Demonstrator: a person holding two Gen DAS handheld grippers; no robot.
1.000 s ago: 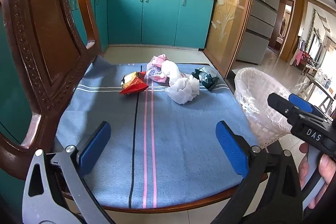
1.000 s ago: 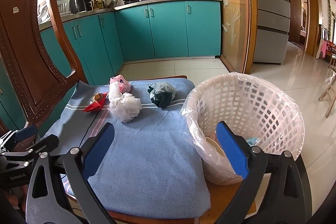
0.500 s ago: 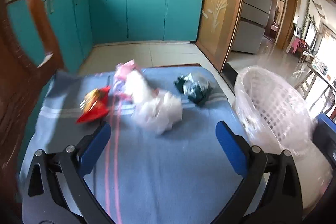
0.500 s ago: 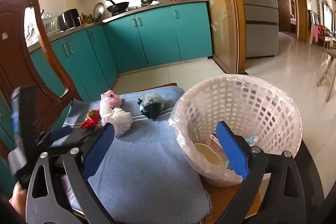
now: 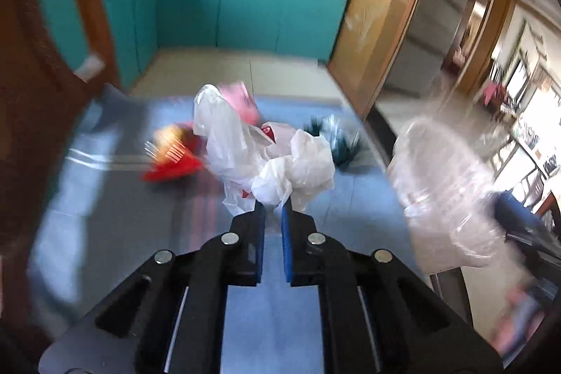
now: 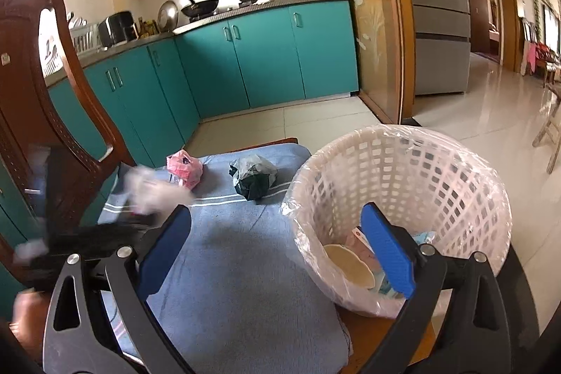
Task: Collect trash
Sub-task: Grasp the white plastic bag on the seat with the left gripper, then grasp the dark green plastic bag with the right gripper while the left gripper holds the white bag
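No writing can be read in these blurred views. On the blue cloth over the chair seat, a red snack wrapper lies toward the left edge by the chair back. The left gripper points down at the cloth, its jaws just closed and pinching the near corner of the white plastic bag. Behind it, near the far edge, lie a pink bag and a dark green bag. The right gripper hovers wide apart and empty, tilted downward, over the cloth and the lined white basket at the right edge.
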